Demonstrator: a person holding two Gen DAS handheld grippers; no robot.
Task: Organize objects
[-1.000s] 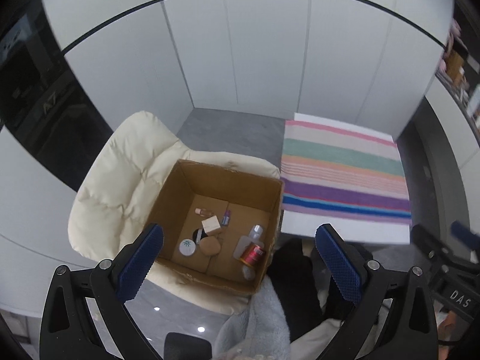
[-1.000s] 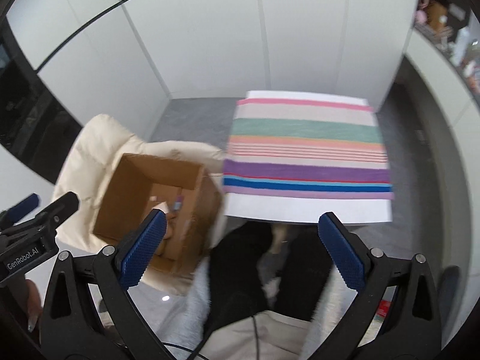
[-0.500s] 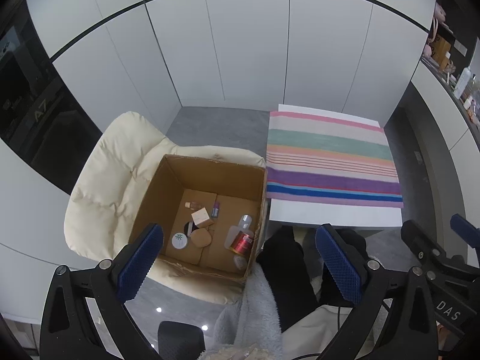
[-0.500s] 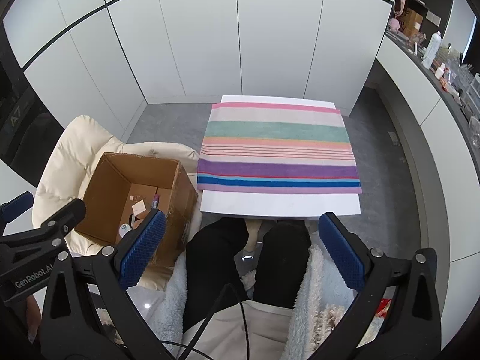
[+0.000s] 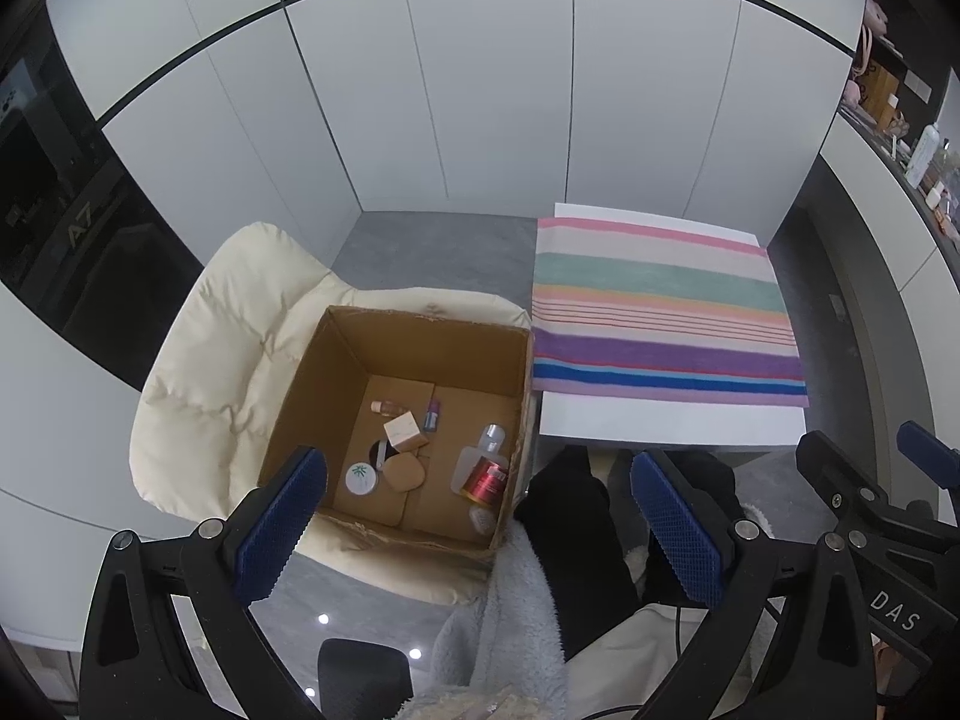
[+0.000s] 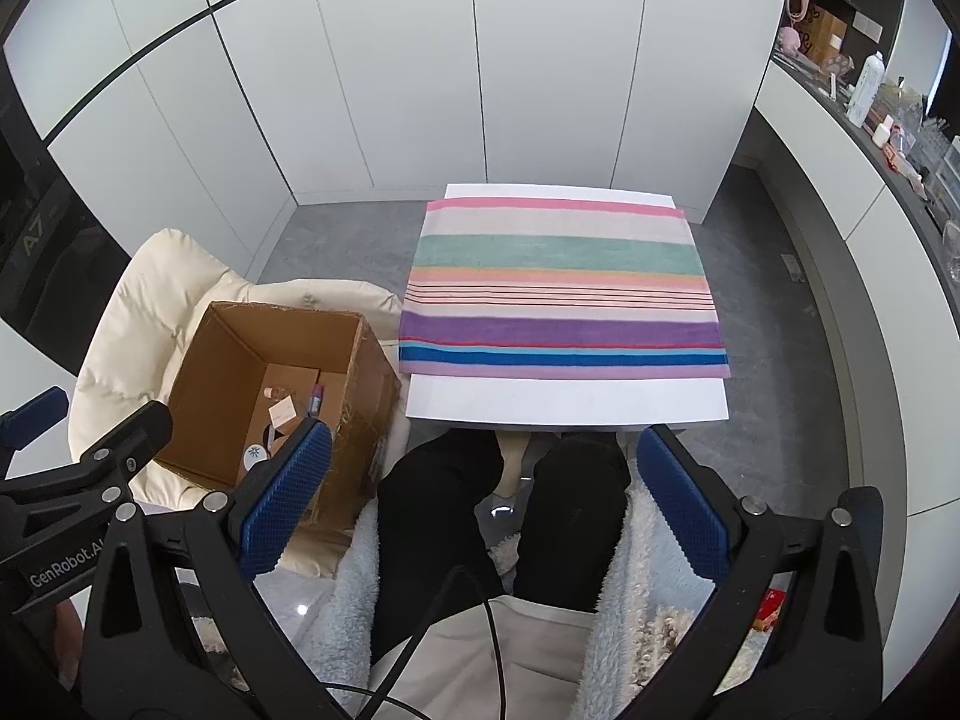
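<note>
A brown cardboard box point(image 5: 414, 354) sits on a cream chair point(image 5: 222, 348) beside a pink-green-purple-blue striped towel point(image 6: 564, 288).

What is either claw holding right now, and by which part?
Nothing. The left claw and the right claw are both open and empty. The small items are all lying in the cardboard box on the cream chair.

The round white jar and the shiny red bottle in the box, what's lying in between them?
In the left wrist view, a tan sponge-like pad lies on the box floor between the white jar and the red bottle, nearer the jar.
</note>
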